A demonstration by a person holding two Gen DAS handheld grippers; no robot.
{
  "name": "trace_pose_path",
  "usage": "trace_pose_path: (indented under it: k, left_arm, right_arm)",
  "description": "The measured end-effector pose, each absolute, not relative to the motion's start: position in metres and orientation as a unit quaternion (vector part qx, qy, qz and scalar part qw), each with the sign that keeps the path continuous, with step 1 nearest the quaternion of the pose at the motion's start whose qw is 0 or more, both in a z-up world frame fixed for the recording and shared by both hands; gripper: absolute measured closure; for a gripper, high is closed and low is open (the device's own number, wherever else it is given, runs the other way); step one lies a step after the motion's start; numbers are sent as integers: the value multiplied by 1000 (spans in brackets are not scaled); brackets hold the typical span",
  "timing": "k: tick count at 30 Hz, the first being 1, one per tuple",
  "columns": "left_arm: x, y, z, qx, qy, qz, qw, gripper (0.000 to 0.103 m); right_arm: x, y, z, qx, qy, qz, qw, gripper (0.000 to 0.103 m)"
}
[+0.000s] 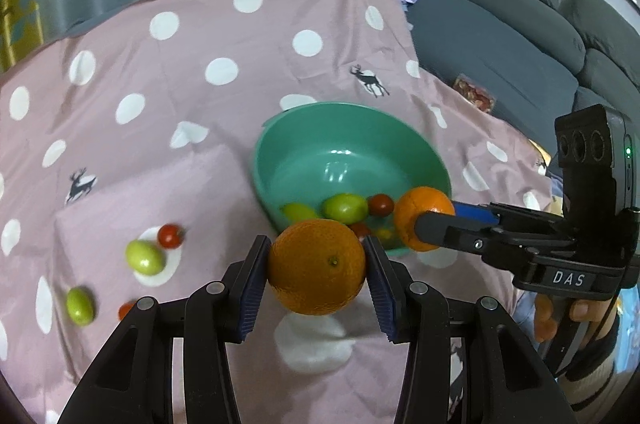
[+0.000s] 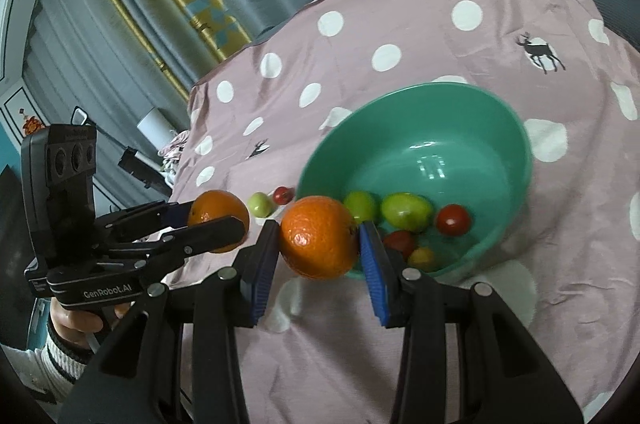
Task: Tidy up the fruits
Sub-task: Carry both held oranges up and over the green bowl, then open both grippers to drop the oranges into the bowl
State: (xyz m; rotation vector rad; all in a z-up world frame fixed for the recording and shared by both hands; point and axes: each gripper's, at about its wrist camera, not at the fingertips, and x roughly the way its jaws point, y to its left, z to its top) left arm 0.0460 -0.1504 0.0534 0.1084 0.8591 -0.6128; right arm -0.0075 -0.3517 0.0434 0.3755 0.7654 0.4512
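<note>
Oranges: one gripped in each set of jaws. Left gripper (image 1: pixel 316 266) holds its orange (image 1: pixel 316 266), right gripper (image 2: pixel 318 237) holds the other orange (image 2: pixel 318 237), both at the near rim of the green bowl (image 2: pixel 460 96) (small green and red fruits inside). More small fruits lie on the pink dotted cloth (image 1: pixel 200 36).

1. Left claw (image 1: pixel 316 266): pitched down, blue pads clamped on both sides of an orange (image 1: pixel 316 266), which is off the cloth.
2. Right claw (image 2: pixel 318 238): same pose, pads pinching a second orange (image 2: pixel 318 238).
3. Claws sit side by side, tips near each other.
4. A bare hand (image 2: pixel 80 320) grips each handle; the left has a striped cuff.
</note>
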Motion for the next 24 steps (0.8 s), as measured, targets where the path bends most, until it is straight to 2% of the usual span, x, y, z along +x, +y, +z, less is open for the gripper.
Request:
trace_pose_path:
  k: [24]
  left_arm:
    - [83, -194, 25, 90, 429, -308, 844, 56]
  right_arm:
    - [17, -367, 22, 151, 389, 162, 894, 62]
